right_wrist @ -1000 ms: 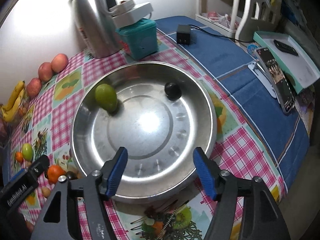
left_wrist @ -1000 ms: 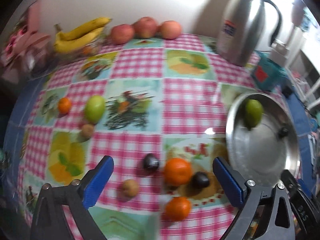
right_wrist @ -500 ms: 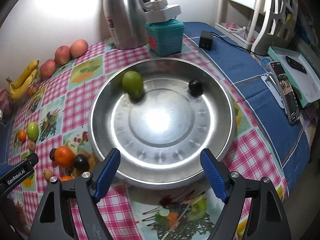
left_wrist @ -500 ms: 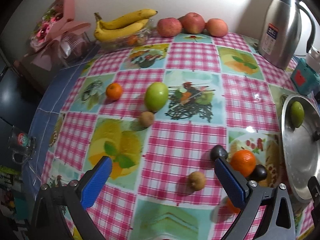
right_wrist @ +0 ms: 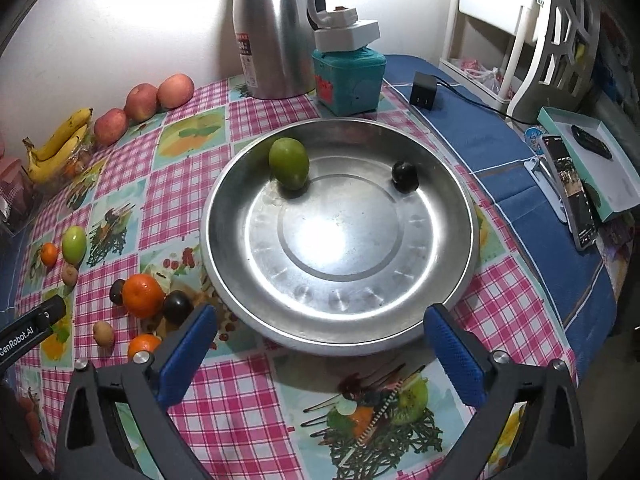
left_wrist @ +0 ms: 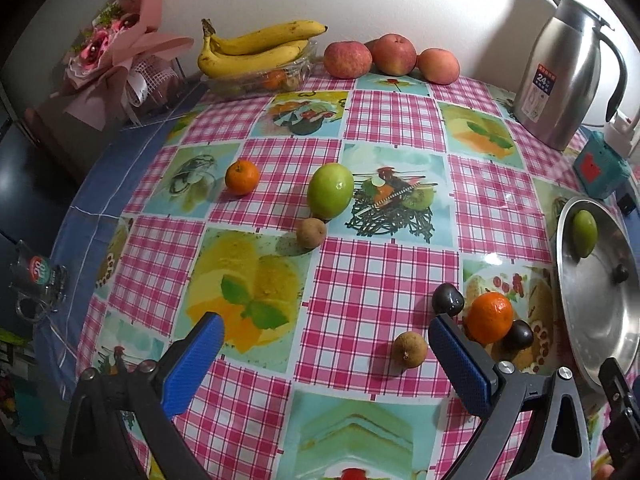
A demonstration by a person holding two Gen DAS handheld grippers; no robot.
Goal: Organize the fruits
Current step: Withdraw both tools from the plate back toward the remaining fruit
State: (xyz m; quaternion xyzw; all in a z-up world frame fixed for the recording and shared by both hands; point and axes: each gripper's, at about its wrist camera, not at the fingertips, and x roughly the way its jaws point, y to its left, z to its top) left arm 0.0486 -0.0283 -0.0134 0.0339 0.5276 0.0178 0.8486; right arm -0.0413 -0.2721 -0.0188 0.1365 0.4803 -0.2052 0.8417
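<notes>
- The left gripper (left_wrist: 324,338) hangs over a bench covered by a pink checked cloth (left_wrist: 384,280), its blue-padded jaws wide apart and holding nothing.
- Between those jaws, nearer the right one, a small brown fruit (left_wrist: 406,349) lies on the cloth, not touched.
- Just beyond the right jaw sits a tight cluster: a dark plum (left_wrist: 447,300), an orange (left_wrist: 489,317) and a second dark plum (left_wrist: 519,335), the orange touching the second plum.
- Farther ahead, well apart from the jaws, lie a green fruit (left_wrist: 330,190), another small brown fruit (left_wrist: 311,233) just beside it, and a small orange (left_wrist: 241,177) to their left.
- Bananas (left_wrist: 256,46) on a clear tray and three apples (left_wrist: 390,56) line the far wall.
- The right gripper (right_wrist: 320,344) has just been opening; its jaws now stand wide apart and empty, above the near rim of a round metal pan (right_wrist: 340,320).
- Inside the pan, on the far side and well apart from the jaws, rest a green fruit (right_wrist: 289,163) and a dark plum (right_wrist: 404,176), apart from each other.
- Behind the pan stand a steel jug (right_wrist: 272,28) and a teal box (right_wrist: 348,80).
</notes>
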